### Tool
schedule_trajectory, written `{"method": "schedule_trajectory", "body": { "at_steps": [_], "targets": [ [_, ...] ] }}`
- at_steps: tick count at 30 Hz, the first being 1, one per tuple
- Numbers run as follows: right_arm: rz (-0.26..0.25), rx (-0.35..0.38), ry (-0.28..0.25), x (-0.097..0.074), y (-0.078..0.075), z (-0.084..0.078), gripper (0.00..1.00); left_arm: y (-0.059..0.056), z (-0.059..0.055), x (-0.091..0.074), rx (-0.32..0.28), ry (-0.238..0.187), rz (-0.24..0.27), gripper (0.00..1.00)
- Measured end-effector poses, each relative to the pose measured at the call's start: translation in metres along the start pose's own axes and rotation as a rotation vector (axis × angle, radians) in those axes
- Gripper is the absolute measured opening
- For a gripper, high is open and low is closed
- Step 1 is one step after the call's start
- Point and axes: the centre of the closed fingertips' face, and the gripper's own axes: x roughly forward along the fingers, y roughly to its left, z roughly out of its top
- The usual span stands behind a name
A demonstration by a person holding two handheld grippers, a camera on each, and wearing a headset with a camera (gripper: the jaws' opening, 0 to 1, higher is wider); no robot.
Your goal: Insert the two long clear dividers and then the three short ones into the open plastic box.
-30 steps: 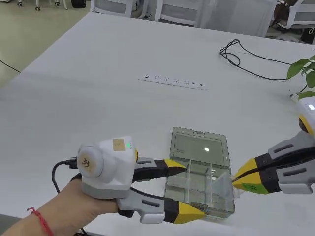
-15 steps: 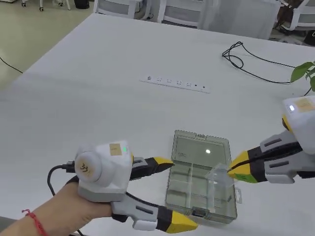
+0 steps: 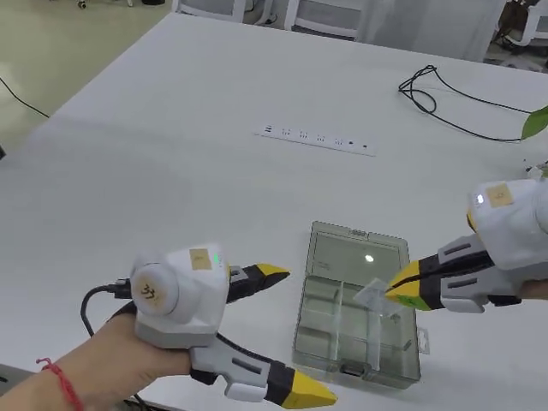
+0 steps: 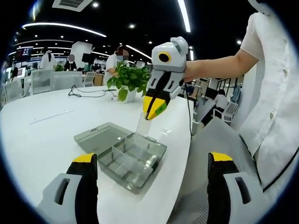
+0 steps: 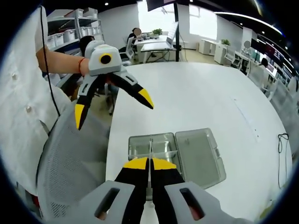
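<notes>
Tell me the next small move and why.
Probably lower the right gripper so its divider slides into the box: it hangs above the compartments, not yet seated; the left gripper is open, clear of the box.

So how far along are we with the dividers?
Inside the open plastic box some fitted dividers already stand, though I cannot count them. The right hand-held gripper is shut on a clear divider, held over the box and not yet seated. The left hand-held gripper hangs open beside the box, holding nothing.
</notes>
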Motion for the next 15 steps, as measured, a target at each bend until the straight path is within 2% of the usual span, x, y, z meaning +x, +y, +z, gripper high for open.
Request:
{"method": "schedule_trajectory", "body": {
  "at_steps": [5, 8, 15],
  "targets": [
    [0.005, -0.008, 0.006, 0.009, -0.003, -0.007, 0.03, 0.002, -0.001, -0.001, -0.004, -0.001, 0.009, 1.00],
    [0.008, -0.008, 0.013, 0.018, -0.009, -0.019, 0.03, 0.002, -0.001, -0.001, -0.009, -0.003, 0.012, 1.00],
    [0.016, -0.001, 0.019, 0.023, -0.013, -0.022, 0.03, 0.003, -0.002, -0.001, -0.018, -0.007, 0.017, 1.00]
  ]
}}
